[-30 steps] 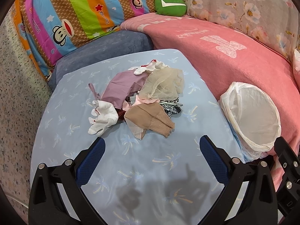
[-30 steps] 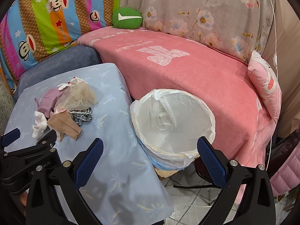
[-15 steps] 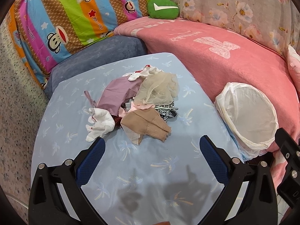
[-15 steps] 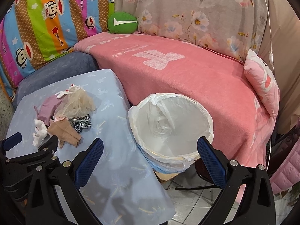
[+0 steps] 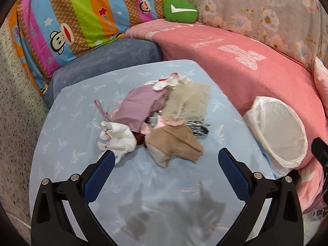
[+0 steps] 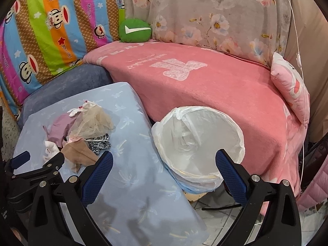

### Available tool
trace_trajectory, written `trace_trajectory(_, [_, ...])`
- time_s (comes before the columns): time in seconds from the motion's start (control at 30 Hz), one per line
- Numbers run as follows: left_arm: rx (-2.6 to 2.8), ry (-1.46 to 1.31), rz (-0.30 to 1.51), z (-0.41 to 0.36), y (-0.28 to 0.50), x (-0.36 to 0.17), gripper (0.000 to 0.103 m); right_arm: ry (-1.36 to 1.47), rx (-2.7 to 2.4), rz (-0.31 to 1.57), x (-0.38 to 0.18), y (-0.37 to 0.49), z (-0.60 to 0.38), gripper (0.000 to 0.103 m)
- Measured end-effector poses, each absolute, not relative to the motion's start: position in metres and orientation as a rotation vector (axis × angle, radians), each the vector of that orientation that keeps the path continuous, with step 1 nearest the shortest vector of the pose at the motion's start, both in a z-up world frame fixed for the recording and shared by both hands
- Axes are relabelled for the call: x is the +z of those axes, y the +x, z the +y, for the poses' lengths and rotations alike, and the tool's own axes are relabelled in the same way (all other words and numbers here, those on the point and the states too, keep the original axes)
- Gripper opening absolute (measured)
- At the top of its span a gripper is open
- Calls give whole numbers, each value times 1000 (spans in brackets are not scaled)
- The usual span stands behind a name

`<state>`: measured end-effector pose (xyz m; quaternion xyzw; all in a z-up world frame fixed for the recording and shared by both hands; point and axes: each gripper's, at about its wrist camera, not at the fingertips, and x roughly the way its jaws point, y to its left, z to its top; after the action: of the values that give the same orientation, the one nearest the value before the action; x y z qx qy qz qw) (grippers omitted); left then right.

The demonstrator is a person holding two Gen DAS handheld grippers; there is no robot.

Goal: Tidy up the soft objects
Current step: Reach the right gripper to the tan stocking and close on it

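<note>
- In the middle of the left wrist view, a small heap of soft garments (image 5: 162, 121) lies on the light blue worktop (image 5: 67, 135), well apart from the worktop's near edge.
- The heap holds a tan knitted sock (image 5: 176, 141) at its lower right, white socks (image 5: 119, 137) at lower left, a mauve cloth (image 5: 139, 108) above them, a sheer beige mesh piece (image 5: 188, 100) at upper right and a black-and-white patterned scrap (image 5: 197, 128) tucked beneath.
- The left tool (image 5: 164, 157) hangs low in the frame with its blue pads wide apart and nothing between them; its left pad sits just beside the white socks.
- The right tool (image 6: 164, 162), at the bottom of the right wrist view, is likewise spread and empty, pointing over the white lined bin (image 6: 205, 143) that stands beside the worktop, against the pink sofa blanket (image 6: 205, 86).
- Everything here looks light, limp and easy to snag: a pinch will probably lift one piece and drag its neighbours.
- The tan sock seems the best first pick, being on top and nearest; its ribbed cuff is thick enough to pinch firmly.
- The mesh is flimsy, so a bunched fold would hold better than a single layer.
</note>
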<state>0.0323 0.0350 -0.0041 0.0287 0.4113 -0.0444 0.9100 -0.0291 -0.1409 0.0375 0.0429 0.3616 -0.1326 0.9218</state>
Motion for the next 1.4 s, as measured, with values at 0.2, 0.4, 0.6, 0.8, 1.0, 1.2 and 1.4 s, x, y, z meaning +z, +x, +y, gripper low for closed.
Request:
trace_trajectory(0.2, [-41,37,858,68,44,-16,96,75,-219,750,33,-14,-118,97])
trace_trajectory(0.4, [-59,25,866,84,54,-25,96,69,-152,763,20,8,-93,97])
trace_trajectory(0.6, [-27,-1,910,102,83,-45,96,67,-71,807,-5,42,-64,97])
trace_trajectory(0.8, [-19,-69,939,126,103,-66,96,85,-33,864,-29,69,-44,97])
trace_trajectory(1.0, [-42,-169,983,141,107,-80,88,64,5,895,-52,86,-26,97])
trace_trajectory(1.2, [-94,-262,1019,148,106,-87,60,110,58,927,-70,98,-17,88])
trace_trajectory(1.4, [-142,-266,1008,150,104,-82,18,158,127,996,-89,103,-11,36])
